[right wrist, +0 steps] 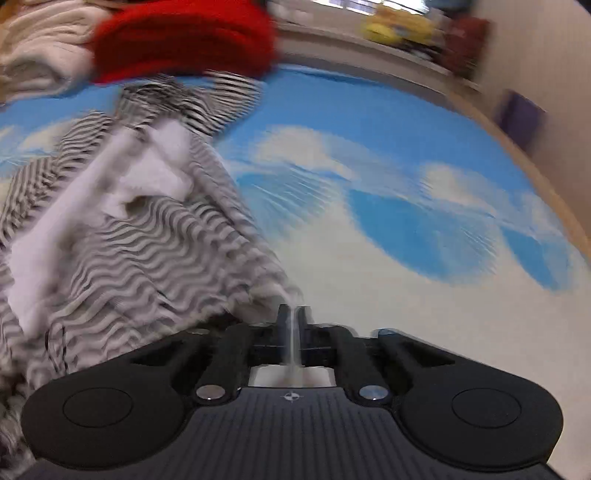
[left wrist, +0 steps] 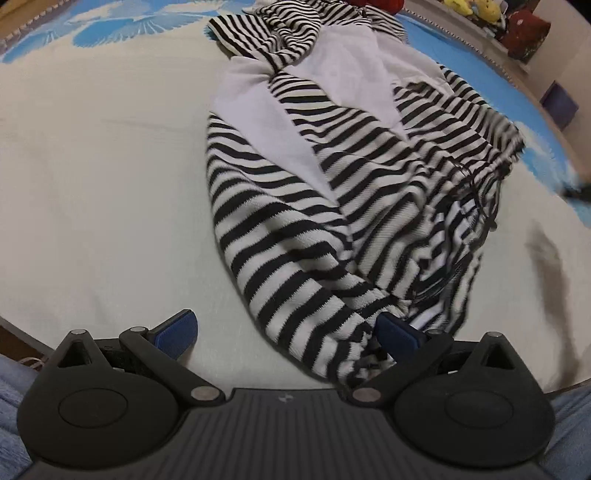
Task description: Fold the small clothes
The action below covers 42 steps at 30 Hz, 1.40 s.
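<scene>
1. Your left gripper (left wrist: pixel 286 332) was spread wide, its blue pads (left wrist: pixel 177 328) far apart and gripping nothing.
2. The near end of the striped garment (left wrist: pixel 314 221) lay between those open fingers, closer to the right pad, which touched or slightly overlapped the cloth; the left pad rested over bare bedspread (left wrist: pixel 92 184).
3. The black-and-white striped piece sprawled on the bed, running from your left gripper toward the far edge, with its white lining (left wrist: pixel 354 77) turned outward in the upper part and a thin dark drawstring (left wrist: pixel 480 192) trailing on its right side.
4. Your right gripper (right wrist: pixel 292 314) was clenched, its fingers pressed nearly together on a thin edge of the striped garment (right wrist: pixel 147 236), which rose from the pinch and spread away to the left.
5. That view was heavily blurred, so you could not have read the finer folds of the cloth.
6. Under the right gripper the bedspread (right wrist: pixel 406 221) showed its blue and white pattern.
7. A red garment (right wrist: pixel 184 40) sat at the far end of the striped piece, just beyond it, with a pile of cream cloth (right wrist: pixel 40 40) to its left.
8. Yellow soft toys (left wrist: pixel 472 9) lay blurred on the far ledge, well apart from the clothing.
</scene>
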Available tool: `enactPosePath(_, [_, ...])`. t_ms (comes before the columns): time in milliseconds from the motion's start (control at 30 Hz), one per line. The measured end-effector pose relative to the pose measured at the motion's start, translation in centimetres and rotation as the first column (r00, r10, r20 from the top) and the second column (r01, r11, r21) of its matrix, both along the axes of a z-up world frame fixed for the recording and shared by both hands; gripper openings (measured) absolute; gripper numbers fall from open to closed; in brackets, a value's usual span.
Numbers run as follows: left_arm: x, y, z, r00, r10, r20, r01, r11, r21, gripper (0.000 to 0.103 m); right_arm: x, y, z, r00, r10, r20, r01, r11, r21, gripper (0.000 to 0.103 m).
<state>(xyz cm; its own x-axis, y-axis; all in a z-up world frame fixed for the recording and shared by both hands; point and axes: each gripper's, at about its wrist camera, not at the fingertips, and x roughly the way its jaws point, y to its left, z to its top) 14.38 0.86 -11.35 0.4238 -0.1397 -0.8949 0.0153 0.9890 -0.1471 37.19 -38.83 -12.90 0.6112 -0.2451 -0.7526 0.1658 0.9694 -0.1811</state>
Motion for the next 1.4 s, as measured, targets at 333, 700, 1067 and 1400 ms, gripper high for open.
enactPosePath(333, [0.1, -1.7, 2.5, 0.997, -0.054, 0.052, 0.055, 0.998, -0.012, 0.103, -4.3, -3.0, -0.7, 0.993, 0.014, 0.121, -0.045, 0.967, 0.252, 0.054])
enactPosePath(700, [4.5, 2.2, 0.3, 0.97, 0.15, -0.193, -0.203, 0.932, -0.301, 0.103, 9.6, -3.1, -6.5, 0.999, -0.008, -0.046, 0.038, 0.713, 0.7, 0.02])
enactPosePath(1067, [4.6, 5.5, 2.4, 0.985, 0.135, -0.104, -0.163, 0.926, -0.34, 0.008, -5.7, -5.9, 7.4, 0.978, -0.071, 0.196, -0.033, 0.876, 0.482, 0.012])
enactPosePath(1400, [2.4, 6.6, 4.9, 0.986, 0.158, -0.044, -0.164, 0.946, -0.279, 0.086, -15.0, -2.5, 1.0, 0.998, -0.064, 0.031, 0.041, 0.876, 0.48, 0.013])
